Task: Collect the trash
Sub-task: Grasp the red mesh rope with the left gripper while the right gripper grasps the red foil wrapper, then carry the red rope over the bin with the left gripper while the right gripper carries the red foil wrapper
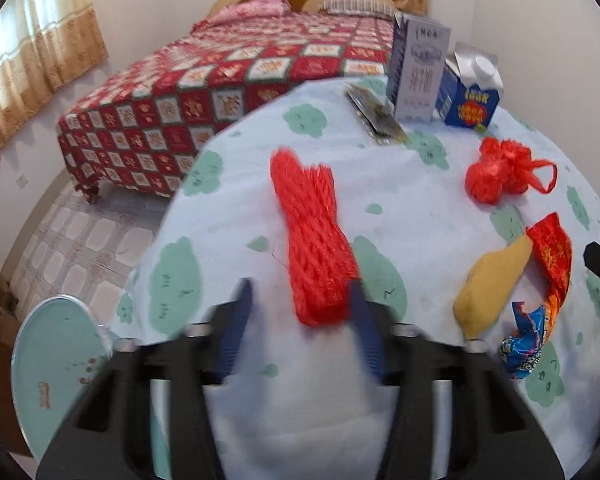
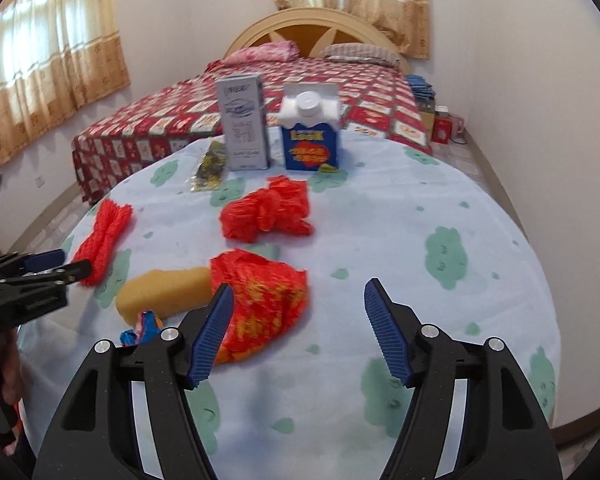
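Observation:
A long red mesh net lies on the table's blue cloth. Its near end sits between the fingers of my left gripper, against the right pad; the left pad stands apart from it, so the jaws are open. In the right wrist view the left gripper is at the net. My right gripper is open and holds nothing, and a red-and-yellow wrapper lies by its left finger. A crumpled red plastic bag, a yellow sponge and a blue wrapper lie nearby.
A grey box, a blue carton and a dark wrapper are at the table's far edge. A bed with a red quilt stands beyond. A pale green round object sits low beside the table's left edge.

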{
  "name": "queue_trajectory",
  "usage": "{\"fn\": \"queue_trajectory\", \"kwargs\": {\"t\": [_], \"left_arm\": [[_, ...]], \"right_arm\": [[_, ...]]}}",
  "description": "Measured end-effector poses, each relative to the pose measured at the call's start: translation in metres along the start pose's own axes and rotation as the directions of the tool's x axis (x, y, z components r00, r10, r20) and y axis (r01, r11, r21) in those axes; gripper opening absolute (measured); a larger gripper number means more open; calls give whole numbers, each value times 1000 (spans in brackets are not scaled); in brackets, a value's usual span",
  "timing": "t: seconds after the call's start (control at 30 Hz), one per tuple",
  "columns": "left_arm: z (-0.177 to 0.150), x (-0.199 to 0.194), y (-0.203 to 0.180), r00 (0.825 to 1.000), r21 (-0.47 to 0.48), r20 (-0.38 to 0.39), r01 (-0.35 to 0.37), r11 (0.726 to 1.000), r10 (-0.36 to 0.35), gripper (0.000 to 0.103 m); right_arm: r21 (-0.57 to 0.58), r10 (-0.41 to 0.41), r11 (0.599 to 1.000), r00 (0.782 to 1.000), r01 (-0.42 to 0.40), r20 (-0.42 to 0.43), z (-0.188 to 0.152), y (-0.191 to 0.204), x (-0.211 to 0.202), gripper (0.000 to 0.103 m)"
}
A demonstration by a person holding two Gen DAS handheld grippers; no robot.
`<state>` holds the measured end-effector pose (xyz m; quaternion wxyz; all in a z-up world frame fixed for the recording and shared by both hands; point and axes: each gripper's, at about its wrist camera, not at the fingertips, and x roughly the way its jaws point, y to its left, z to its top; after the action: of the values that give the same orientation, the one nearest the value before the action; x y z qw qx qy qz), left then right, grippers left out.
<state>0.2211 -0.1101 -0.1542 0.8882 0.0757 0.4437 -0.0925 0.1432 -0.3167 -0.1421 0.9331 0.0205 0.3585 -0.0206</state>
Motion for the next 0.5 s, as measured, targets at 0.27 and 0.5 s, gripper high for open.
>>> {"fn": "queue_trajectory", "kwargs": {"t": [0.27, 0.5], "left_arm": [[-8, -20, 6, 999, 27, 25, 34, 999, -35, 12], [-29, -67, 38, 996, 15, 86, 22, 1000, -23, 12]], "right_arm": [[5, 64, 998, 985, -64, -160, -6, 7, 31, 39], [34, 110, 994, 989, -107, -97, -12, 13, 8, 19]]}}
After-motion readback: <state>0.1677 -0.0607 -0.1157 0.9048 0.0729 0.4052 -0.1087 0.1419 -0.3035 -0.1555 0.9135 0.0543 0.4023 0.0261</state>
